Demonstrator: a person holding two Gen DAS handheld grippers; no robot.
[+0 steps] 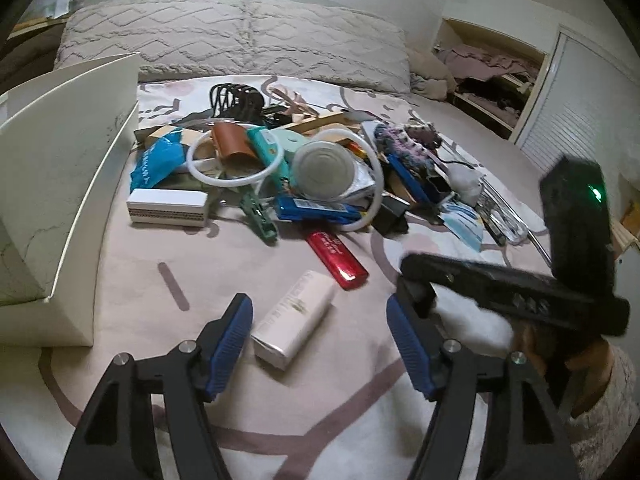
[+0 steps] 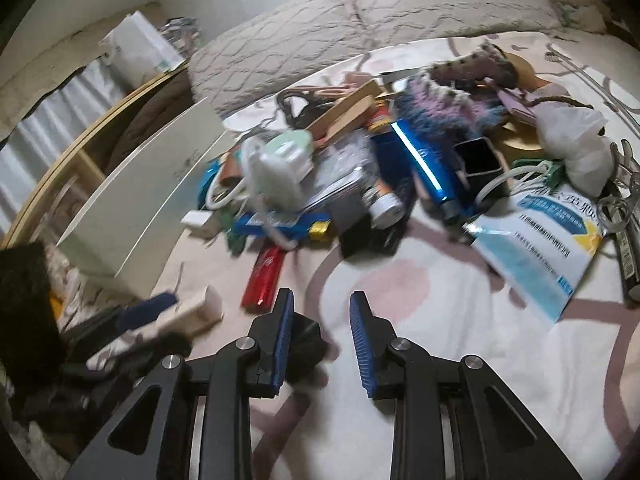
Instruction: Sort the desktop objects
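Observation:
A pile of mixed small objects [image 1: 304, 168] lies on a bed with a pink and white cover. A white rectangular box [image 1: 294, 314] lies between the wide-open blue fingers of my left gripper [image 1: 320, 320], not gripped. A red flat packet [image 1: 338, 254] lies just beyond it. My right gripper [image 2: 320, 316] is open and empty above the bare cover, with the red packet [image 2: 264, 276] ahead to its left. The right gripper's black body [image 1: 516, 292] shows at the right of the left wrist view. The white box also shows in the right wrist view [image 2: 196, 312].
A white open storage box [image 1: 52, 208] stands at the left of the bed. Grey patterned pillows [image 1: 236, 36] lie behind the pile. A blue and white leaflet [image 2: 536, 240] lies right of the pile. An open wardrobe [image 1: 492, 76] is at the far right.

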